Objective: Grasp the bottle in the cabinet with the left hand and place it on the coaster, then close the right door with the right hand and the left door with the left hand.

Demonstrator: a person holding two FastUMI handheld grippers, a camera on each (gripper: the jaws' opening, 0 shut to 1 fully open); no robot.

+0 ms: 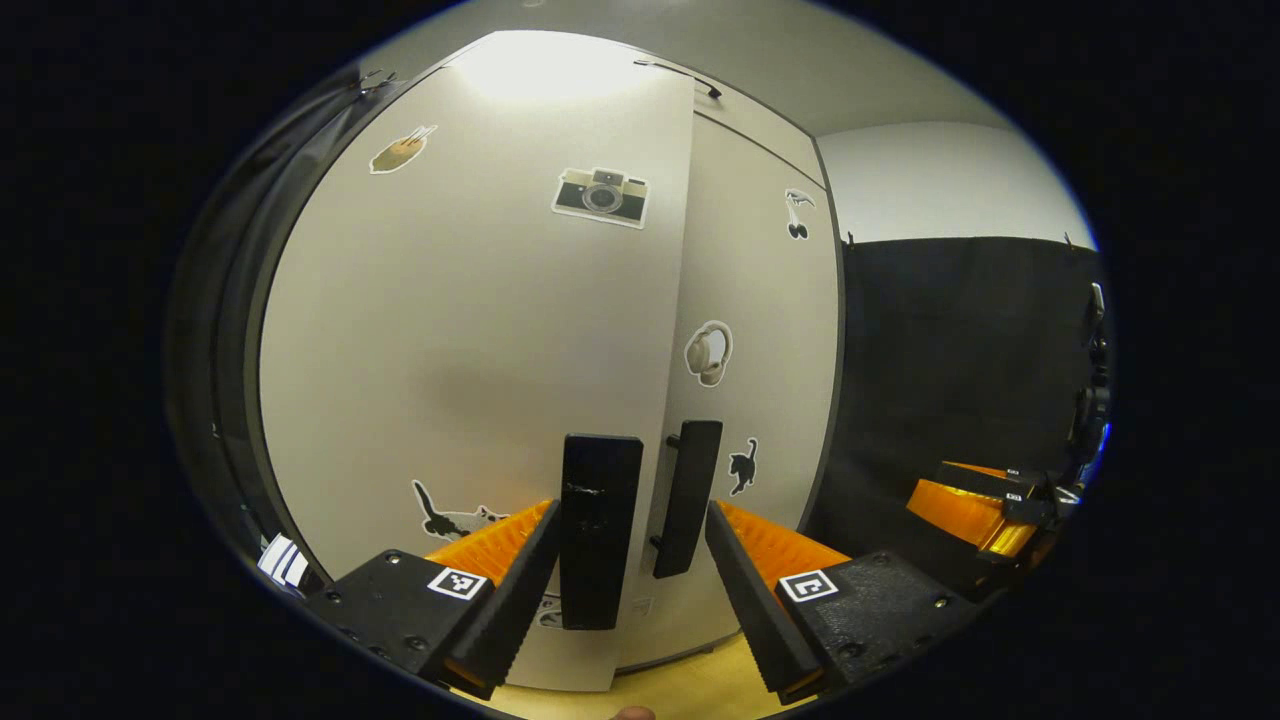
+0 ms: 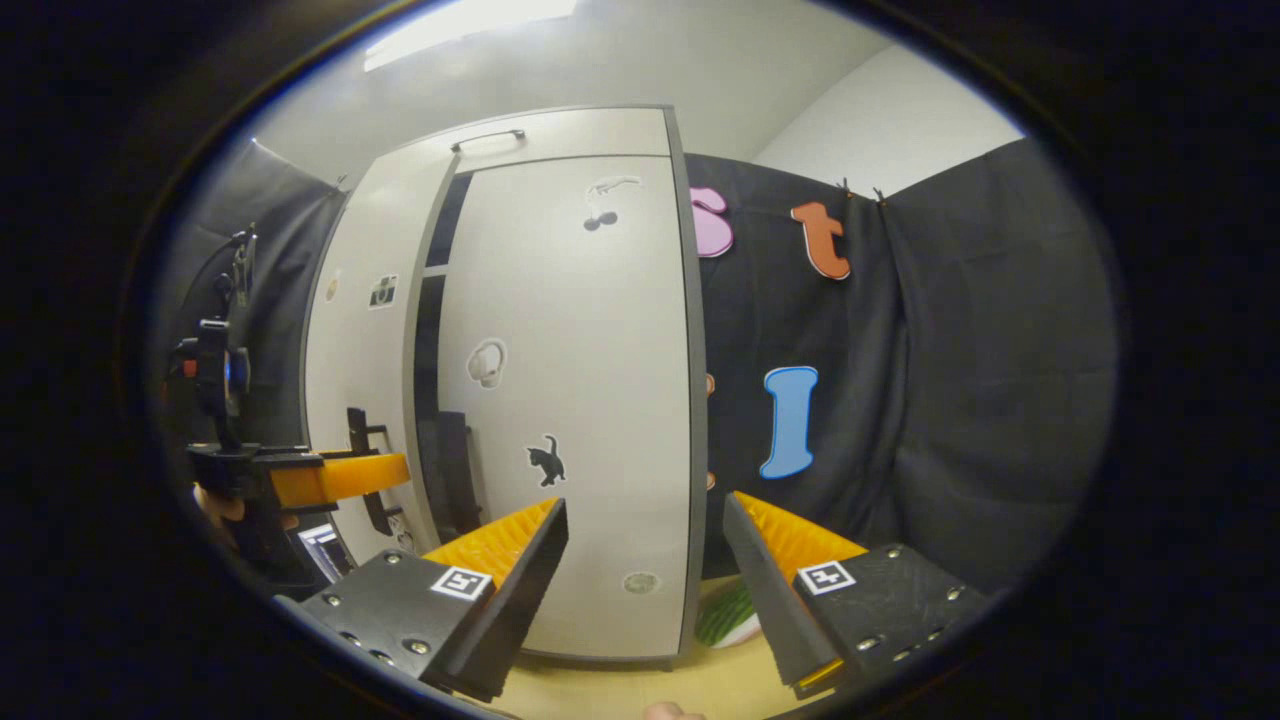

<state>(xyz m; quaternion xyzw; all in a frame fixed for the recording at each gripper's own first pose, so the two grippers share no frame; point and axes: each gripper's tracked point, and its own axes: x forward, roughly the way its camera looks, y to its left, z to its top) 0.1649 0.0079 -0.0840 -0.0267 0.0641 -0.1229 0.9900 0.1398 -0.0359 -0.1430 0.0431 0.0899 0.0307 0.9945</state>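
The pale cabinet has stickers on both doors. In the left gripper view the left door stands slightly ajar, its edge forward of the right door. My left gripper is open close to the doors, and the left door's black handle and the right door's handle both appear between its fingers. In the right gripper view the right door looks shut, and a dark gap runs beside it. My right gripper is open and holds nothing, a short way back from the right door.
The cabinet stands on a light wooden tabletop. A green-striped flat thing lies at the cabinet's right foot, partly behind my right finger. Black cloth hangs to the right. The left gripper shows by the left door; the right gripper shows at the right.
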